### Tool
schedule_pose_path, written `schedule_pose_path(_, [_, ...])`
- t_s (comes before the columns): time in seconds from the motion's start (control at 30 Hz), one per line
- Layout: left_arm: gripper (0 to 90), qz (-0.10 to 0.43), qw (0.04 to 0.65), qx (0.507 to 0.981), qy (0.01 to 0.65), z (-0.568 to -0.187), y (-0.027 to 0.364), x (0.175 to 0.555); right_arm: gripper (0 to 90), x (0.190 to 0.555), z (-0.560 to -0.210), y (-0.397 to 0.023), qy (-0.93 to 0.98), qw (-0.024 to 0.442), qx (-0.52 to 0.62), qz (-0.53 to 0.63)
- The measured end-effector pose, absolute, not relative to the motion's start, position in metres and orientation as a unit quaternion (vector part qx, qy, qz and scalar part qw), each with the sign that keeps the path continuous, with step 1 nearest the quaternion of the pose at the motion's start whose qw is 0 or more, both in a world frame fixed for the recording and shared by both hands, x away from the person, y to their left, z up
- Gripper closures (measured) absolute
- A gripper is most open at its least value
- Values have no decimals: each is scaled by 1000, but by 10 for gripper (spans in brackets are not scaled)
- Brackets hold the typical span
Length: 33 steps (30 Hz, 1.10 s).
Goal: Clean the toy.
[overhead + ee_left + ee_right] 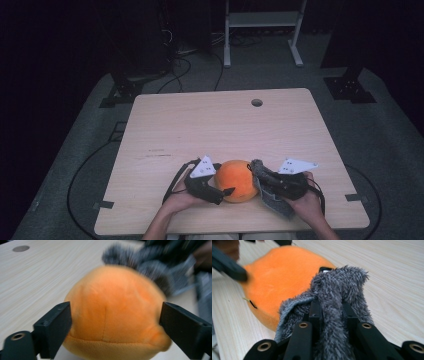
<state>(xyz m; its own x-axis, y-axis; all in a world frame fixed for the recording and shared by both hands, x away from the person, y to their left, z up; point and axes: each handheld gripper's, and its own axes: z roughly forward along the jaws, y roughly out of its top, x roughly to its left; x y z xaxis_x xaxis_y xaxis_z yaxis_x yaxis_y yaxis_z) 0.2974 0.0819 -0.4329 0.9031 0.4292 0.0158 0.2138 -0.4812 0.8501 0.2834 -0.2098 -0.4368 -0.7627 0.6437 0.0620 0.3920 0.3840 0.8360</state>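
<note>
A round orange plush (236, 180) lies near the table's front edge, between my two grippers. My left gripper (226, 190) reaches it from the left. In the left gripper view the plush (112, 310) sits between the two wide-set jaws of that gripper (115, 315), and its sides look unsqueezed. My right gripper (260, 172) is shut on a grey fuzzy cloth (272, 202). The cloth (339, 285) bunches up over that gripper's (330, 305) jaws and rests against the plush (279, 282). Blurred grey cloth (150, 267) shows behind the plush.
The light wooden table (220, 120) has a round cable hole (256, 102) near its far edge. Beyond it a white metal frame (262, 30) stands on the grey floor, with black stands and cables around. Forearms enter from the bottom.
</note>
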Motion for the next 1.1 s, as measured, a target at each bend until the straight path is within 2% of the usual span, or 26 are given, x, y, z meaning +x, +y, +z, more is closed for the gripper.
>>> schedule_pose_path(0.1, [243, 126, 478, 843, 212, -435, 80, 299, 743, 282, -435, -208, 817, 148, 320, 456])
schedule_pose_path(0.2, [282, 118, 488, 832, 236, -437, 81, 305, 744, 273, -424, -204, 810, 158, 301, 478])
schedule_pose_path(0.27, [282, 112, 490, 829, 246, -438, 82, 308, 744, 267, -420, -194, 815, 151, 276, 487])
schedule_pose_path(0.4, [284, 105, 489, 829, 250, -440, 85, 311, 742, 263, -424, -181, 829, 165, 256, 470])
schedule_pose_path(0.57, [287, 95, 495, 821, 267, -442, 90, 316, 741, 282, -434, -207, 823, 170, 312, 444])
schedule_pose_path(0.63, [285, 102, 493, 822, 266, -442, 88, 315, 740, 287, -436, -213, 819, 154, 334, 440])
schedule_pose_path(0.73, [253, 123, 490, 821, 265, -444, 84, 314, 740, 280, -430, -205, 817, 168, 319, 450])
schedule_pose_path(0.9, [249, 130, 489, 823, 258, -445, 82, 310, 734, 270, -423, -190, 820, 151, 277, 478])
schedule_pose_path(1.0, [259, 126, 488, 829, 243, -445, 85, 310, 734, 276, -428, -195, 820, 136, 285, 477])
schedule_pose_path(1.1, [265, 120, 482, 837, 229, -445, 87, 309, 733, 283, -432, -207, 817, 148, 315, 459])
